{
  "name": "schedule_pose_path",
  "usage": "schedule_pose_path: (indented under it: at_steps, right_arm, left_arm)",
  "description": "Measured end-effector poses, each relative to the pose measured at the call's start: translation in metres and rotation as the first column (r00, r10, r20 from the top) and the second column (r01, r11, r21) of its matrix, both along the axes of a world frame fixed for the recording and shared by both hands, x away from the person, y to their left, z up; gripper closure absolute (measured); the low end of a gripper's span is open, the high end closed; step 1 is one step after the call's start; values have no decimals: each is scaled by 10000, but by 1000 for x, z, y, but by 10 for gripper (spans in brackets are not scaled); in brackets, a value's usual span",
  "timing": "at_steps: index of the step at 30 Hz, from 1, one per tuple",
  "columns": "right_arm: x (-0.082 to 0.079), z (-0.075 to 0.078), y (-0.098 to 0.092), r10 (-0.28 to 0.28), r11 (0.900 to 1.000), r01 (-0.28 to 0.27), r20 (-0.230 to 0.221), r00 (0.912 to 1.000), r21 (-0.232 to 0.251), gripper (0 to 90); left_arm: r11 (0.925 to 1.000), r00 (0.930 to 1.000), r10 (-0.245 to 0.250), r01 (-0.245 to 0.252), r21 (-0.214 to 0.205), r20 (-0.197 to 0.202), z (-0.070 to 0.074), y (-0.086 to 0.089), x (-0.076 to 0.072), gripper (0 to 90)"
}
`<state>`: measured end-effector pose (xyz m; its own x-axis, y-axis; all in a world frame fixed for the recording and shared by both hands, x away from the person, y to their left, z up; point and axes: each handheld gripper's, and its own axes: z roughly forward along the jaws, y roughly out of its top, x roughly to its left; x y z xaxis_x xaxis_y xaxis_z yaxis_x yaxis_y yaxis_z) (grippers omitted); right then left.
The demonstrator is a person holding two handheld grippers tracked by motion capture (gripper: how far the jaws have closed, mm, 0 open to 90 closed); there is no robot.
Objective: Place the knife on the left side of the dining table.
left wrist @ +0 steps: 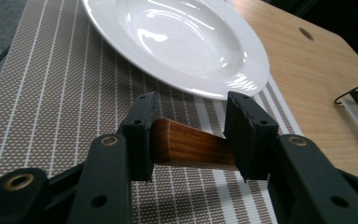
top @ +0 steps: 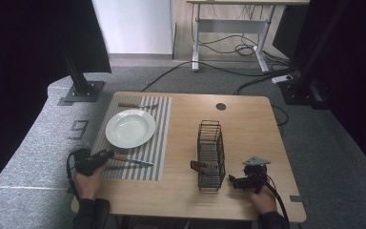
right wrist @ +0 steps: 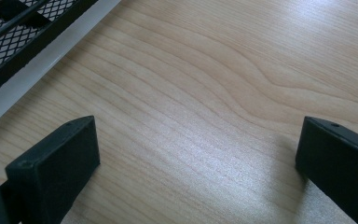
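On the striped placemat (top: 159, 138) at the left of the bench (top: 248, 119), your left hand-held gripper (top: 106, 154) has its jaws around the wooden handle of the knife (top: 128, 161), which lies along the mat's near edge just in front of the white plate (top: 130, 128). The left gripper view shows that handle (left wrist: 186, 145) crossing between the two black pads; whether both pads already press it I cannot tell for sure, though they sit snug against it.

To do this step well, keep the grip on the thick part of the handle, not out at its tip, so the blade does not swing when lifted. Squeeze evenly, then raise it level and clear of the plate rim, which sits just beyond the pads. If the knife is meant to stay where it lies, open fully before you back away, so the pads do not drag it askew.

Your left hand (top: 89, 179) comes in low from the near-left corner, its hand-held gripper pointing right along the mat. Your right hand-held gripper (top: 232, 180) rests near the bench's front edge, just right of the wire basket (top: 210, 155), jaws wide apart over bare wood and holding nothing.
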<state>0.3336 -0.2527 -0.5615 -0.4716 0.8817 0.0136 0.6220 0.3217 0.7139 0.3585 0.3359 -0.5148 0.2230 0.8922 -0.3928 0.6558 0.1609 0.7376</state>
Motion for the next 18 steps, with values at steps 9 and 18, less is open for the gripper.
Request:
schedule_pose_path:
  at_steps: [9,18]
  right_arm:
    - [0,0,0,2,10000,-2,1,10000,1,0]
    - [0,0,0,3,10000,-3,2,10000,-2,0]
  left_arm:
    - [9996,9996,58,-51,272,-268,-8,3,3,523]
    - [9973,9952,155,-85,724,-971,-25,7,5,510]
